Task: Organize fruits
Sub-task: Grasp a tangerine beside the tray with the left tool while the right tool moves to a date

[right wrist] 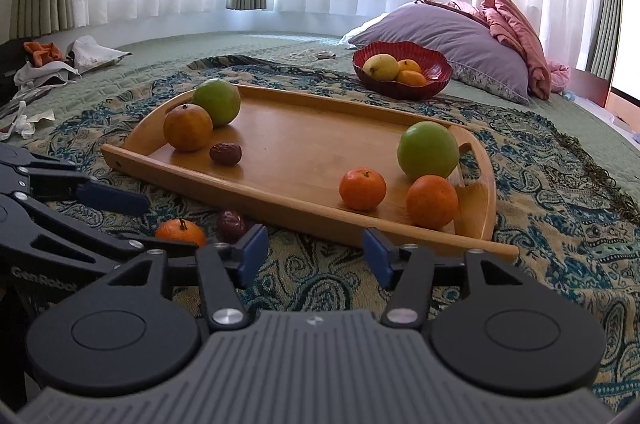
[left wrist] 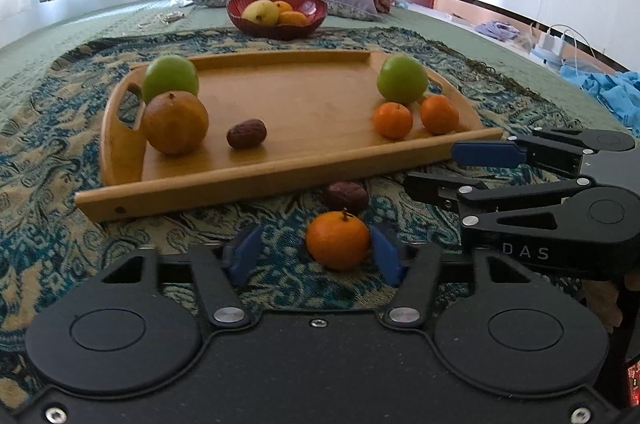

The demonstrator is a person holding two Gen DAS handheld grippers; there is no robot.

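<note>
1. Left wrist view: the left gripper (left wrist: 312,256) was seen low over the patterned blanket (left wrist: 48,232), with a small orange (left wrist: 338,240) lying between its blue pads (left wrist: 386,256).
2. The right pad was at or very near the fruit, while a clear gap was left on the left side, so the orange was judged bracketed rather than clamped; the jaws stood at a moderate width.
3. A dark date (left wrist: 346,195) was seen just beyond the orange, near the tray's front rim.
4. On the wooden tray (left wrist: 280,172), fruit was grouped at the two ends: a green apple (left wrist: 171,78), a large orange (left wrist: 176,123) and a second date (left wrist: 246,133) at the left; another green apple (left wrist: 402,79) and two small oranges (left wrist: 393,120) at the right. Sorting by kind seemed intended.
5. A red bowl (left wrist: 276,26) holding yellow and orange fruit was set far behind the tray.
6. Right wrist view: the right gripper (right wrist: 316,254) was held near the tray's front rim, tilted downward, its jaws fairly wide and holding nothing, apparently waiting.
</note>
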